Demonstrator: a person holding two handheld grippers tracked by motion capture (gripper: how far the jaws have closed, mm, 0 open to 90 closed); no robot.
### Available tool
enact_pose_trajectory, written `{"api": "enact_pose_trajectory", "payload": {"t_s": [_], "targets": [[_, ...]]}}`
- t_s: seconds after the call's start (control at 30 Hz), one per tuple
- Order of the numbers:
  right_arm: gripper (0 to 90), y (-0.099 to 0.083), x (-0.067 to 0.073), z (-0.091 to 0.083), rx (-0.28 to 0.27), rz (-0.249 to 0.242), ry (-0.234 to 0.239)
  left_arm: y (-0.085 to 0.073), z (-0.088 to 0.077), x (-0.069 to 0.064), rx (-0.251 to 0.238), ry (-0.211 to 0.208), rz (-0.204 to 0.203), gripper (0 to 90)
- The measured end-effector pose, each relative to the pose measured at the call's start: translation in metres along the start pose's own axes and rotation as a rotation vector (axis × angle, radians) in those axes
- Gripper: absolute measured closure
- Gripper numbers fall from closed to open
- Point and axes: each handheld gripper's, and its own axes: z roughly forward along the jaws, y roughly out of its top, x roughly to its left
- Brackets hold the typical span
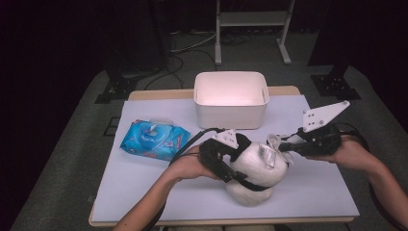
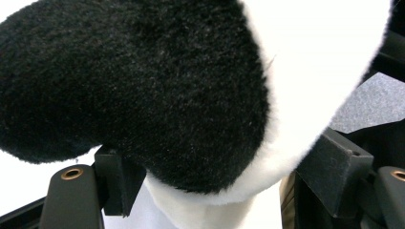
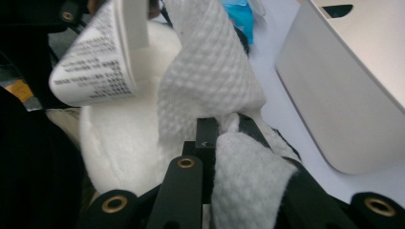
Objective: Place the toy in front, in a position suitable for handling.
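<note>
Work in hand: wiping a black-and-white plush toy [image 1: 253, 171] with a wet wipe [image 3: 210, 90].

Plush toy: it sits on the desk [image 1: 308, 192] near the front edge, a little right of the middle, in front of the white bin [image 1: 231, 98]. A printed paper tag [image 3: 93, 64] hangs from it.

Left gripper [image 1: 222, 159]: its fingers [image 2: 117, 179] stand either side of a black furry part of the toy. In the left gripper view the plush fills the gap from one finger to the other, so I judge that they pinch it and hold the toy steady.

Right gripper [image 1: 284, 146]: its fingers [image 3: 206, 138] are clamped tight on the wipe, which bunches up out of them and drapes over their tips. The wipe lies against the toy's white fur, beside the tag.

Wipe pack: the blue pack [image 1: 155, 139] lies flat toward the left edge of the desk, well apart from the toy. Whether its flap is open I cannot tell.

Bin: it stands at the back edge, in the middle. Its inside looks bare as far as the high view shows.

Done so far: a wipe is out of the pack and in the right gripper, the toy is braced by the left one, and wipe and fur are in contact.

Left to do: probably the rest of the wiping over the toy's surface. After that the used wipe likely goes into the bin, which is a guess from the layout.

Progress: I would put it somewhere in the middle, with cleaning under way and disposal not yet started.
</note>
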Motion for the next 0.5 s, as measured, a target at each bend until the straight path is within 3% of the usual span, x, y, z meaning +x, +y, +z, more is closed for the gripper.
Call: {"api": "enact_pose_trajectory", "payload": {"t_s": [0.27,0.33,0.5], "targets": [[80.9,-0.001,-0.01,0.002,0.008,0.01,-0.038,-0.002,0.0,-0.001,0.003,0.01,0.005,24.3],[81.1,-0.001,-0.014,0.003,0.016,0.02,-0.069,-0.002,-0.001,-0.001,0.003,0.013,0.006,24.3],[81.1,0.0,-0.018,0.006,0.029,0.03,-0.071,-0.003,-0.001,-0.001,0.004,0.019,0.009,24.3]]}}
